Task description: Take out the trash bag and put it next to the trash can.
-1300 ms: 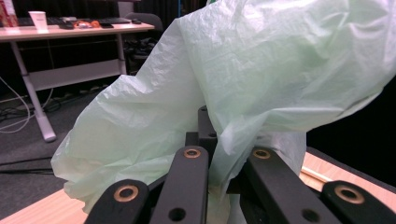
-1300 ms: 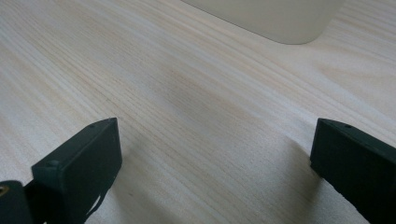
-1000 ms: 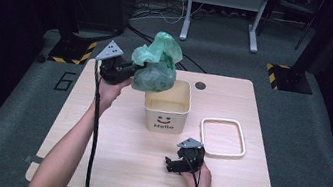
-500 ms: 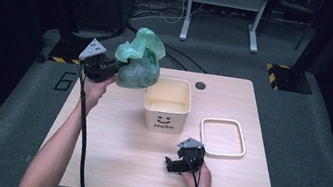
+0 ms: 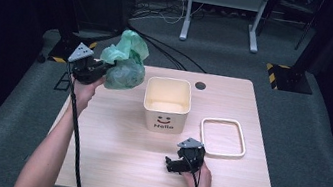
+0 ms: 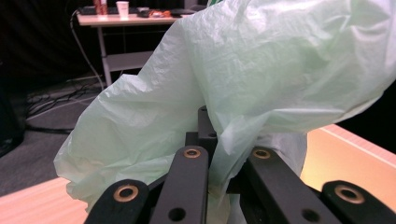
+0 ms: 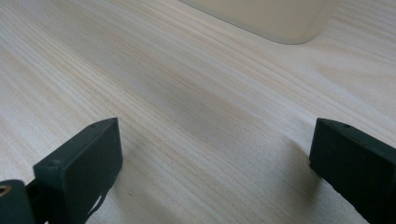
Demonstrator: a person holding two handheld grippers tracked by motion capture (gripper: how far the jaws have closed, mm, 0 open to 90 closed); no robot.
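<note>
Off the table's left edge, held up in the air, the green plastic bag (image 5: 124,64) bunches in the left gripper (image 5: 93,69), whose jaws are clamped tight on a fold of its thin film, as the left gripper view shows (image 6: 233,93). It hangs well apart from the cream bin (image 5: 166,104), which stands empty and unlined at the table's middle, its loose rim frame (image 5: 222,138) lying just beside it. So the bag looks lifted out; setting it down remains. The right gripper (image 5: 176,164) rests near the front of the table (image 5: 110,150), jaws wide apart, empty.
</note>
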